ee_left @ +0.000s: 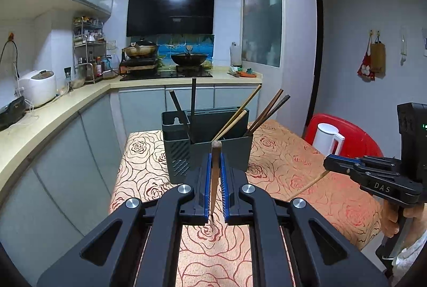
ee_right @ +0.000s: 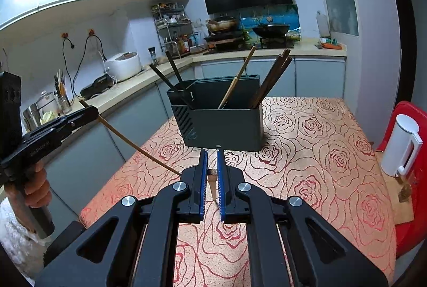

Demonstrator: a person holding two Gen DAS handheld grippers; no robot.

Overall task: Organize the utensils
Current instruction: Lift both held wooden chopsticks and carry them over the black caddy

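Note:
A dark grey utensil holder (ee_left: 208, 145) stands on the rose-patterned table (ee_left: 293, 153), with black, light wooden and dark brown chopsticks leaning in its compartments; it also shows in the right wrist view (ee_right: 221, 124). My left gripper (ee_left: 215, 157) is shut on a wooden chopstick (ee_left: 214, 175), held upright just in front of the holder. My right gripper (ee_right: 211, 153) is shut on another brown chopstick (ee_right: 211, 181), its end showing between the blue pads. In the right wrist view the left gripper (ee_right: 90, 110) holds its chopstick (ee_right: 133, 144) slanting down. In the left wrist view the right gripper (ee_left: 328, 162) holds its chopstick (ee_left: 309, 184).
A white kettle (ee_right: 400, 145) sits on a red chair (ee_right: 411, 180) right of the table. A beige counter (ee_left: 53, 110) runs along the left with a rice cooker (ee_left: 37, 86); the stove with pans (ee_left: 165, 57) is at the back.

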